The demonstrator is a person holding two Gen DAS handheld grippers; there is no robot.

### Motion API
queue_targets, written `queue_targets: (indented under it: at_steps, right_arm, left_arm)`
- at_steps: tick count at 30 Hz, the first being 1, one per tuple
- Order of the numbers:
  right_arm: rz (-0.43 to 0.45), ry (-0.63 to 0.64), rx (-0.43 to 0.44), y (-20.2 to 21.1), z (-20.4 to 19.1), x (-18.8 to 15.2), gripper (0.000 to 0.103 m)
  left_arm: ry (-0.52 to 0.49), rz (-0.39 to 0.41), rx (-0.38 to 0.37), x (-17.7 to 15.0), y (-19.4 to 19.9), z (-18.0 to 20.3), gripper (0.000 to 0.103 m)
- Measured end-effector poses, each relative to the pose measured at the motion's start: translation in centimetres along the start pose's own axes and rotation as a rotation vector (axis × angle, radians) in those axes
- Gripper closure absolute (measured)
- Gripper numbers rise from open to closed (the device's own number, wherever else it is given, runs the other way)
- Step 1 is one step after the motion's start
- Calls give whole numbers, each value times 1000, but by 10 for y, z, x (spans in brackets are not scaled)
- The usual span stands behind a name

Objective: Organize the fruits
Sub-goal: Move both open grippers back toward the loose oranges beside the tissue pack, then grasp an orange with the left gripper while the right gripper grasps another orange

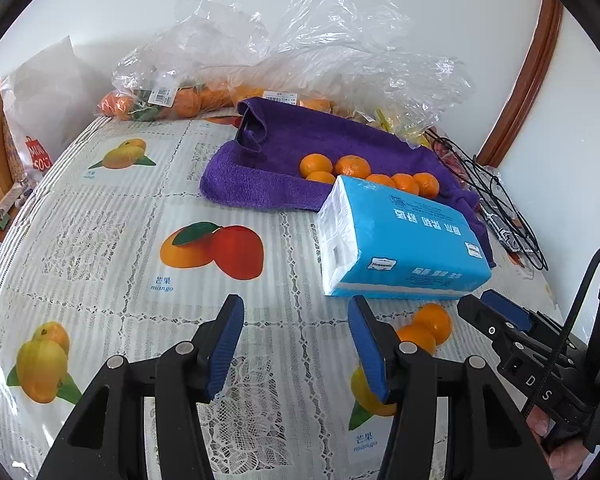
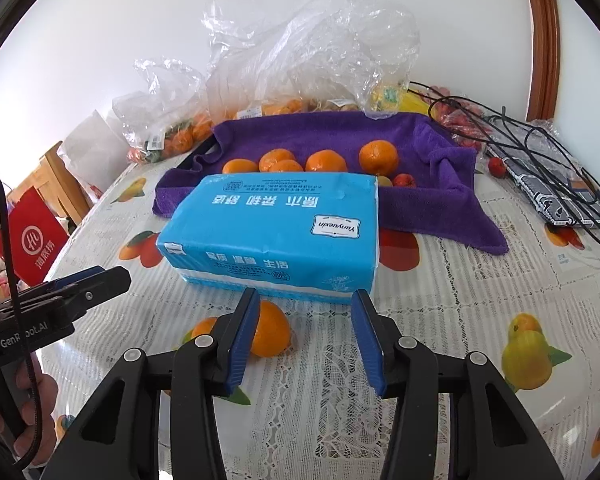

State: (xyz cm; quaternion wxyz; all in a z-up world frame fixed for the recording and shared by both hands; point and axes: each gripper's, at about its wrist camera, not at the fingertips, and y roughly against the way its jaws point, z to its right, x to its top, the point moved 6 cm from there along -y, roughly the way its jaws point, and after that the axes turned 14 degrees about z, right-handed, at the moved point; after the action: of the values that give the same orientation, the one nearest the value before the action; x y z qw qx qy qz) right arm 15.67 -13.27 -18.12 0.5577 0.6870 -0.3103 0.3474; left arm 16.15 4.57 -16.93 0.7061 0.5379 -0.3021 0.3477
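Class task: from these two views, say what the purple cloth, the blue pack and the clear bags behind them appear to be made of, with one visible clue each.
Purple cloth: probably terry or microfibre towel, matt, with fuzzy pile and soft folds.
Blue pack: likely tissues in glossy plastic film; printed wrap, white layers showing at the end.
Clear bags: thin plastic film, see-through, crinkled, catching glare.

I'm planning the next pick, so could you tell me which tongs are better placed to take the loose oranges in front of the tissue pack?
Probably the right tongs: open, with the oranges just beside their left finger, before the tissue pack.
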Motion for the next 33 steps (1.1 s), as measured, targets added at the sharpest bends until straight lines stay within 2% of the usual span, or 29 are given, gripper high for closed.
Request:
queue_targets:
  at_steps: [5, 11, 25, 33]
  right_arm:
    - [-30, 12, -17, -9, -2, -6, 59]
    - [-20, 17, -27, -10, 2, -6, 60]
    - [-40, 6, 73, -7, -15, -11, 60]
    - [-77, 6, 47, -19, -12, -21, 61]
  left_arm:
    - [1, -2, -1, 1, -4, -2, 51]
    - [8, -7, -9, -1, -6, -2, 51]
    - [6, -16, -11, -2, -8, 1, 51]
    - [-6, -15, -4, -2, -8, 1, 51]
